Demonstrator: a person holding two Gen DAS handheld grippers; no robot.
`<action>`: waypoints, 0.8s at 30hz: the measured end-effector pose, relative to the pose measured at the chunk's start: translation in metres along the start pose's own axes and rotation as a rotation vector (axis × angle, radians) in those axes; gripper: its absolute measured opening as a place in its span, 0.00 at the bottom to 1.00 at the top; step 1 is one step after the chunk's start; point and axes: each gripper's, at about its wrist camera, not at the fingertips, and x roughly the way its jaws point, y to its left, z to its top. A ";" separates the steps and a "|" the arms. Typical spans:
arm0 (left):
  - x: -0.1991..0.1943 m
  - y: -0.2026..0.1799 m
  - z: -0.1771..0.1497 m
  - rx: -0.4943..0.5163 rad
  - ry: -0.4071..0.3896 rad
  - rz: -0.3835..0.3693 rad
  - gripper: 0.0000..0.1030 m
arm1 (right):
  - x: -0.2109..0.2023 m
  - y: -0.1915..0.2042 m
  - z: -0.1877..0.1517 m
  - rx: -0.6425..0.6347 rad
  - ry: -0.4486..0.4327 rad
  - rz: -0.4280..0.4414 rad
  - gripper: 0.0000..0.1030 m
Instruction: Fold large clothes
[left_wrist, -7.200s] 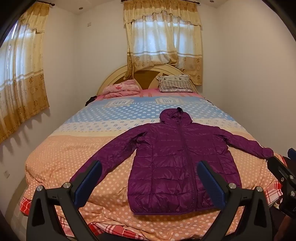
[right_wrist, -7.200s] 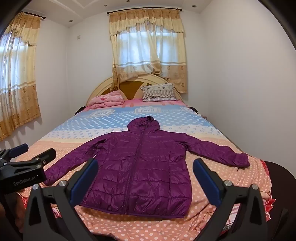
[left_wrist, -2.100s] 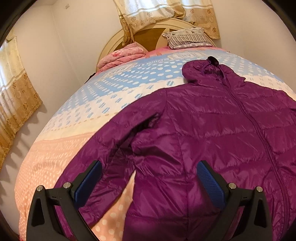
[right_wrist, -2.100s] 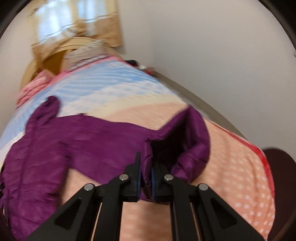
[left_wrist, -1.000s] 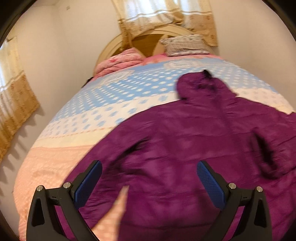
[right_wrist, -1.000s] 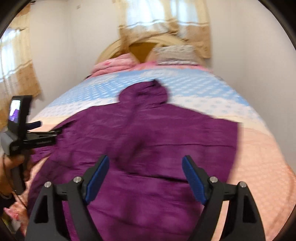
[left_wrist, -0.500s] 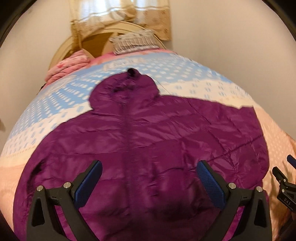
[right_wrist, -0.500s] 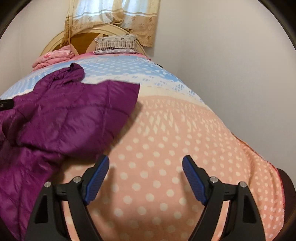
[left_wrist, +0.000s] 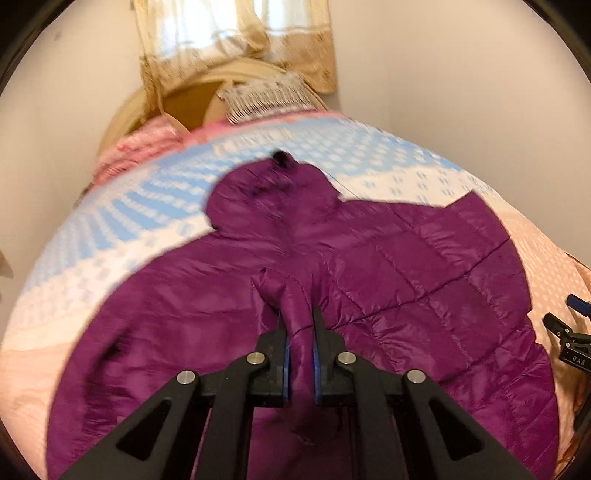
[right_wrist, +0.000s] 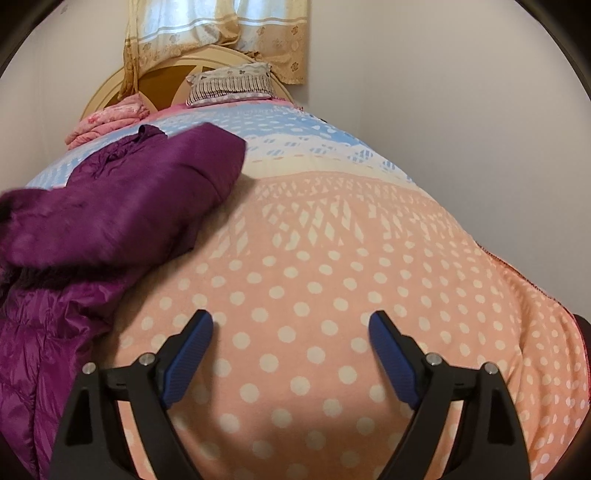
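A purple quilted hooded jacket lies front up on the bed, hood toward the headboard, its right sleeve folded in over the body. My left gripper is closing, and its pads press on a raised ridge of jacket fabric near the middle of the body. In the right wrist view the jacket lies bunched at the left. My right gripper hovers to the jacket's right over bare bedspread; its jaws are opening, with nothing between them. That right gripper also shows at the left wrist view's right edge.
The polka-dot bedspread runs peach in front and blue toward the headboard. A striped pillow and a folded pink blanket lie at the head. A white wall runs close along the bed's right side.
The left jaws went from wide open to shut on a fold of the jacket, pulling it up into a ridge. The right gripper swung right off the jacket and now holds over the bedspread.
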 end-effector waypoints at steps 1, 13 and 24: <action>-0.004 0.007 0.000 0.002 -0.012 0.011 0.08 | 0.000 0.000 0.000 -0.002 0.001 -0.003 0.86; 0.021 0.038 -0.036 0.034 0.011 0.151 0.08 | 0.005 0.001 -0.001 -0.007 0.005 -0.016 0.90; 0.013 0.061 -0.039 -0.034 -0.024 0.270 0.60 | -0.015 -0.005 0.021 0.064 0.015 0.084 0.67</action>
